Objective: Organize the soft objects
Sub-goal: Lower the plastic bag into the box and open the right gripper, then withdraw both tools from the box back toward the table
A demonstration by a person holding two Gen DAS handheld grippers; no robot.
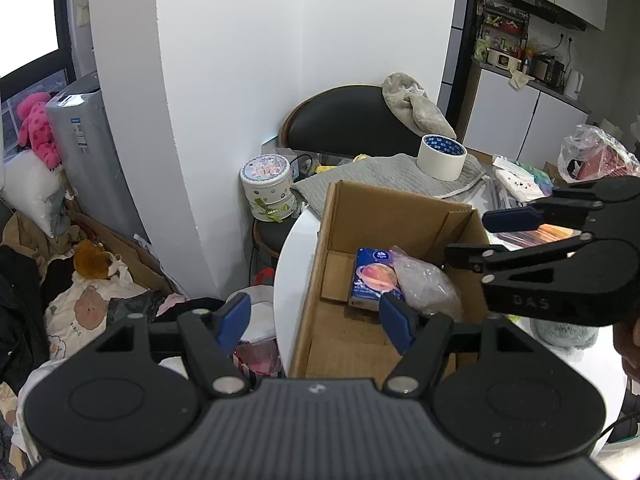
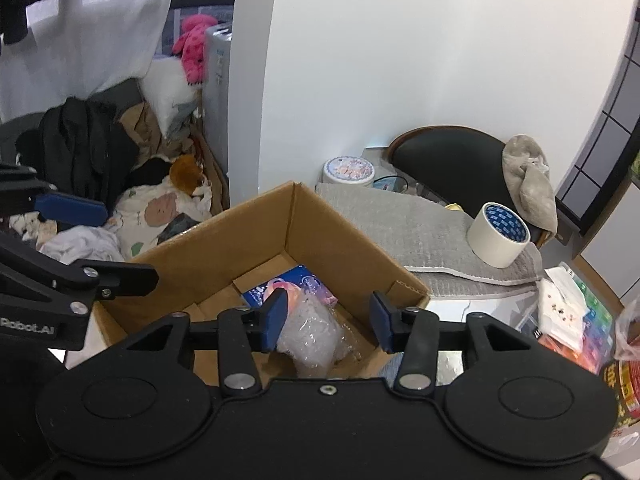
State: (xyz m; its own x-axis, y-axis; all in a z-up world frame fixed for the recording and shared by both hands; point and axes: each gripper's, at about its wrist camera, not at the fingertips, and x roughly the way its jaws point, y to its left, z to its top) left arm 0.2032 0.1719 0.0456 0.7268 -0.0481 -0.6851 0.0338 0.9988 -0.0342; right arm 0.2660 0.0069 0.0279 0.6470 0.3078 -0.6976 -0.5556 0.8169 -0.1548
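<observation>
An open cardboard box stands on the white round table. Inside lie a blue tissue pack and a clear plastic bag of soft stuff. My left gripper is open and empty, held over the box's near left edge. My right gripper is open and empty above the bag; it also shows in the left wrist view at the box's right side. The left gripper's fingers show at the left of the right wrist view.
A roll of tape sits on a folded grey cloth behind the box. A black chair with a grey towel stands beyond. Packets and bags lie at right. Clothes and plush toys cover the floor at left.
</observation>
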